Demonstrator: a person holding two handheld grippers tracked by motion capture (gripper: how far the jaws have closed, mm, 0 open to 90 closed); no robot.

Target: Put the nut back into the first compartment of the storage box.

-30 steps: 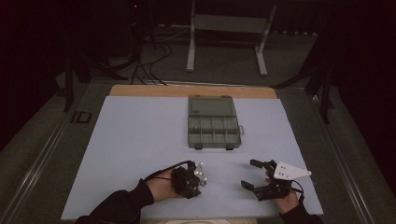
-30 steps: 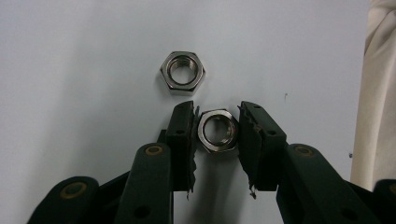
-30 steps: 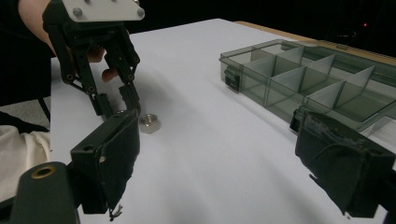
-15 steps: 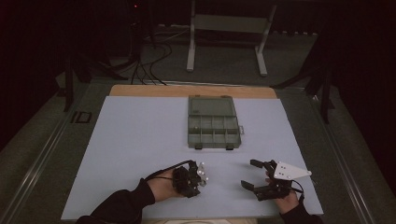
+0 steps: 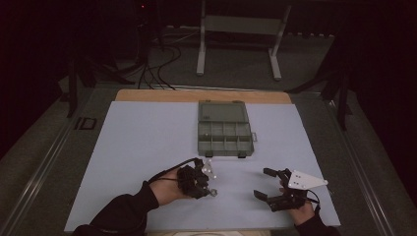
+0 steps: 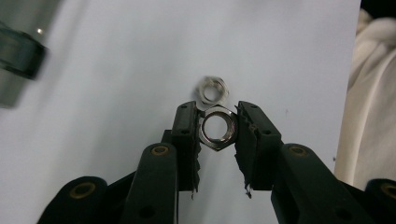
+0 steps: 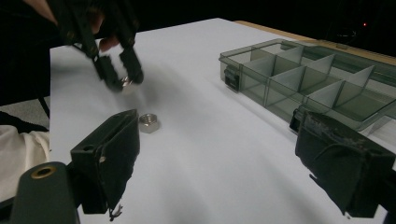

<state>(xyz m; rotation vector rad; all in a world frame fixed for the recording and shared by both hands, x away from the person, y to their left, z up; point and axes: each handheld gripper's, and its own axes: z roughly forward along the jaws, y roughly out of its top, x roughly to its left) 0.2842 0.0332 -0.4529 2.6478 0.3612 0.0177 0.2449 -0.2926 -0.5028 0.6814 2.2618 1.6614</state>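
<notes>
Dim all round, the room left only the pale sheet on the table [image 5: 147, 142] lit, and over it the left tongs [image 6: 218, 128] were clamped flat-to-flat on a steel hex nut [image 6: 218, 129], held just clear of a second nut [image 6: 213, 89] lying below. The right tongs [image 5: 266, 183] stood wide with nothing in them, the compartment box [image 5: 224, 129] well beyond. Small, hard and slick, that nut looked apt to twist out unless gripped squarely across opposite flats.
</notes>
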